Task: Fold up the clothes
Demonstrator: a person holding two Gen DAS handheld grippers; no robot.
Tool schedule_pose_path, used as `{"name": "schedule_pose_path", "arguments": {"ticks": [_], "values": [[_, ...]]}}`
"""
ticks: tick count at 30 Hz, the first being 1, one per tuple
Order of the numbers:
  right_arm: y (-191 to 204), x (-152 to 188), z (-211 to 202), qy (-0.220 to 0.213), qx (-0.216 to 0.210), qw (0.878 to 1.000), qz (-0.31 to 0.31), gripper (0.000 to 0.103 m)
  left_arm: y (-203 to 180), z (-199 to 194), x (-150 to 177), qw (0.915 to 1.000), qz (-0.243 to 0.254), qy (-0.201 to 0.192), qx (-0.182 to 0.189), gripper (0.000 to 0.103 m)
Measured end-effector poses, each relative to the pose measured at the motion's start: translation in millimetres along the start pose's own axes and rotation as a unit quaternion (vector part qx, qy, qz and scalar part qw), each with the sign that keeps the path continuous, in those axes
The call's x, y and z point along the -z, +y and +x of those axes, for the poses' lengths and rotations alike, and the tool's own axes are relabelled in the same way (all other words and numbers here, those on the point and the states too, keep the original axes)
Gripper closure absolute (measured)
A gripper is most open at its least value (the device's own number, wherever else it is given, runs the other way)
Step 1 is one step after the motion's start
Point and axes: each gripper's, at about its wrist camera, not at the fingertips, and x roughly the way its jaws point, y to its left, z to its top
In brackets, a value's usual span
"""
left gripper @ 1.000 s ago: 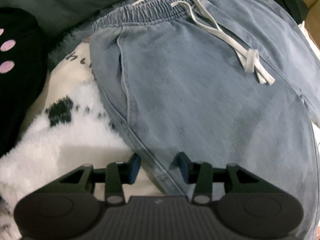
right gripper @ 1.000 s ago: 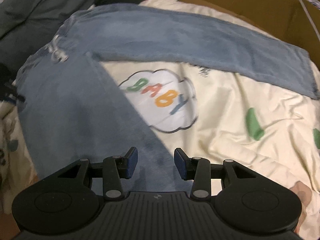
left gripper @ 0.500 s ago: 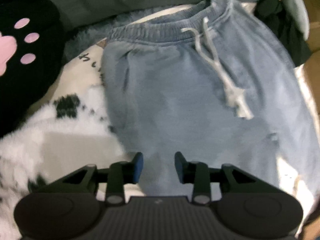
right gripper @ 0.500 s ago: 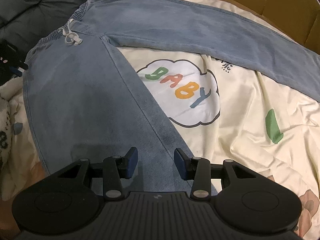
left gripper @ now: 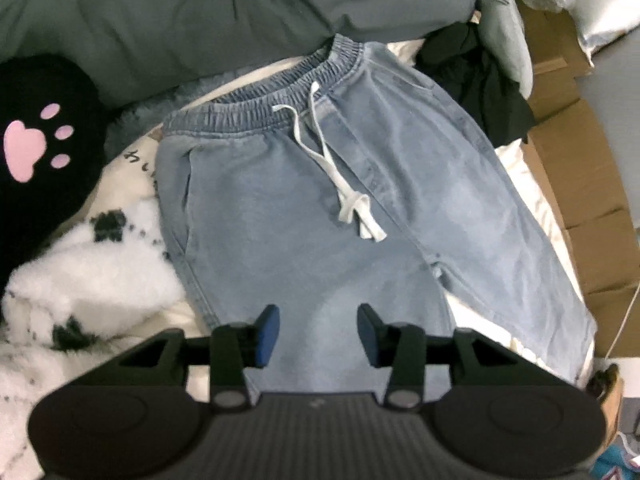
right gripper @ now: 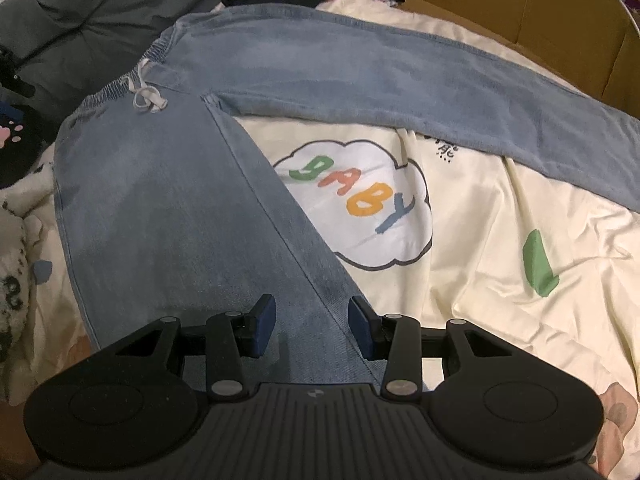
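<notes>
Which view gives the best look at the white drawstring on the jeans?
The left wrist view: the drawstring lies near the centre, with both cords, the knot and the loose ends clear against the jeans. In the right wrist view it sits small and far off, mostly just the knot.

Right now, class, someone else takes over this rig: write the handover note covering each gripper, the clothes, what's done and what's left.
Left gripper: empty, jaws opening, above the jeans below the waistband.
Right gripper: open, empty, over the near leg.
Jeans lie flat on the BABY sheet, legs spread in a V, far leg stretched sideways, drawstring loose.
Done: spread out. Left: every fold.
</notes>
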Motion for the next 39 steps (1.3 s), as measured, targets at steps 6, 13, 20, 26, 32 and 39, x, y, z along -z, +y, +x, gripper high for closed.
{"name": "schedule_pose_path", "arguments": {"ticks": [6,13,20,26,32,39], "values": [[7.5,9.9,-18.9,-0.015,-0.020,1.000,-0.007,0.056,12.1,2.7,21.7,0.9997,0.000,0.019,-0.012,0.060],[3.5,32.1,-19.5,0.001,-0.040,0.999,-0.006,0.056,19.8,15.1,32.1,0.9995,0.011,0.015,-0.026,0.060],[21.9,47.9,-19.9,0.029,-0.014,0.998,-0.050,0.056,28.7,57.2,36.9,0.9985,0.007,0.045,-0.029,0.060],[42.0,57.3,-18.5,0.036,-0.012,0.997,-0.068,0.056,35.2,78.0,43.4,0.9991,-0.007,0.030,-0.030,0.060],[56.4,67.5,-13.5,0.048,-0.009,0.996,-0.072,0.056,47.8,98.5,53.3,0.9985,-0.029,0.034,-0.031,0.060],[59.1,80.3,-2.4,0.062,-0.006,0.997,-0.039,0.056,60.7,111.4,61.8,0.9983,-0.045,0.031,-0.023,0.061]]}}
